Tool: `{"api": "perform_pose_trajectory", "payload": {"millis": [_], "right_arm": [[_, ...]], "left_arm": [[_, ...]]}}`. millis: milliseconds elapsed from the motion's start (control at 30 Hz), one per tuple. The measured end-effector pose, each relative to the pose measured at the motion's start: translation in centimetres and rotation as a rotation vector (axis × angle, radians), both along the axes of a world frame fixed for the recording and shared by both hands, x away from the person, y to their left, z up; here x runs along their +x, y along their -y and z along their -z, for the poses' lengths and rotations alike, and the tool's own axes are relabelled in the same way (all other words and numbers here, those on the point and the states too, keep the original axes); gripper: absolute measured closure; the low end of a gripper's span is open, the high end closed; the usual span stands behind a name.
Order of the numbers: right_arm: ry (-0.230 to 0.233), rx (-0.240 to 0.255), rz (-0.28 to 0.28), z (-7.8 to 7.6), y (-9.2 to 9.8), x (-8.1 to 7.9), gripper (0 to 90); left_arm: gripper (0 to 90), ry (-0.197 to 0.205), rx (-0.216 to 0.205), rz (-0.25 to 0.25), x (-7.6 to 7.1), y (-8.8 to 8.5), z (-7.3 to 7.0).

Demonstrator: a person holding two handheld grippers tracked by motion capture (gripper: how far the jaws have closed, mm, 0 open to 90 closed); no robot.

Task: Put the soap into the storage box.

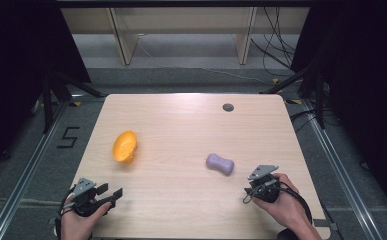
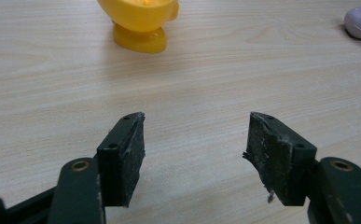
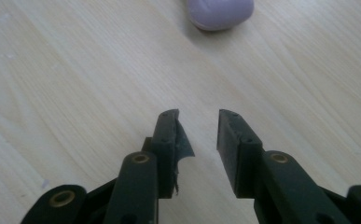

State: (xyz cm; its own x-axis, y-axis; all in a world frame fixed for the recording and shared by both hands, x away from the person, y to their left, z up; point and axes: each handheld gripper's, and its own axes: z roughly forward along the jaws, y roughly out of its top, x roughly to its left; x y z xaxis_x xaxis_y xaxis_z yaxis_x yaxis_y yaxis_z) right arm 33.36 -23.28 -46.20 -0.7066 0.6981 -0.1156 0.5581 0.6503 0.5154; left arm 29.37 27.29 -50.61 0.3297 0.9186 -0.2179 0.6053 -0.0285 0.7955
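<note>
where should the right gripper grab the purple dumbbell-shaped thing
Judging by its shape, grip the purple piece at its narrow waist, jaws across the short width, coming from the right gripper side just below it. It lies flat, clear of the yellow cup.

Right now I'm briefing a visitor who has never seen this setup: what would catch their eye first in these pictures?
The bright orange-yellow plastic cup lying tipped on the left half of the pale wooden table stands out first. Next comes the lilac bone-shaped soft block right of centre, just ahead of the right tongs. Both the left tongs and the right grip nothing.
</note>
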Motion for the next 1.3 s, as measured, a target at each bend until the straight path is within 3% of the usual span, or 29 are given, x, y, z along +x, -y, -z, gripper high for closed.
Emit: {"api": "perform_pose_trajectory", "payload": {"millis": [100, 133, 300, 333, 400, 667, 1000, 1300], "right_arm": [[-0.028, -0.003, -0.026, 0.0, -0.2, 0.2, 62.4], [-0.045, -0.028, -0.061, -0.2, -0.5, 0.7, 60.0], [-0.095, -0.065, -0.111, -0.9, -0.9, 2.1, 53.4], [-0.127, -0.086, -0.147, -1.3, -1.2, 3.2, 51.1], [-0.132, -0.100, -0.160, -1.6, -1.5, 4.5, 50.1], [-0.147, -0.133, -0.174, -2.6, -3.3, 9.0, 49.2], [-0.178, -0.155, -0.217, -2.3, -5.8, 11.2, 46.0], [-0.233, -0.210, -0.246, -1.3, -8.2, 12.9, 45.0]], "left_arm": [[35.9, 0.005, -0.004, -0.004, -0.1, 0.0, -0.1], [35.8, 0.004, -0.007, -0.001, -0.1, 0.1, -0.1], [35.4, -0.001, -0.005, 0.003, -0.1, 0.1, -0.1], [35.4, 0.001, -0.012, 0.011, 0.0, 0.1, -0.1], [35.3, -0.002, -0.005, 0.003, -0.1, 0.1, -0.2], [35.3, 0.004, -0.010, 0.004, -0.2, -0.1, -0.1], [35.2, 0.001, -0.008, 0.000, -0.4, -0.2, -0.1], [35.0, 0.001, -0.009, -0.002, -0.4, -0.2, 0.0]]}}
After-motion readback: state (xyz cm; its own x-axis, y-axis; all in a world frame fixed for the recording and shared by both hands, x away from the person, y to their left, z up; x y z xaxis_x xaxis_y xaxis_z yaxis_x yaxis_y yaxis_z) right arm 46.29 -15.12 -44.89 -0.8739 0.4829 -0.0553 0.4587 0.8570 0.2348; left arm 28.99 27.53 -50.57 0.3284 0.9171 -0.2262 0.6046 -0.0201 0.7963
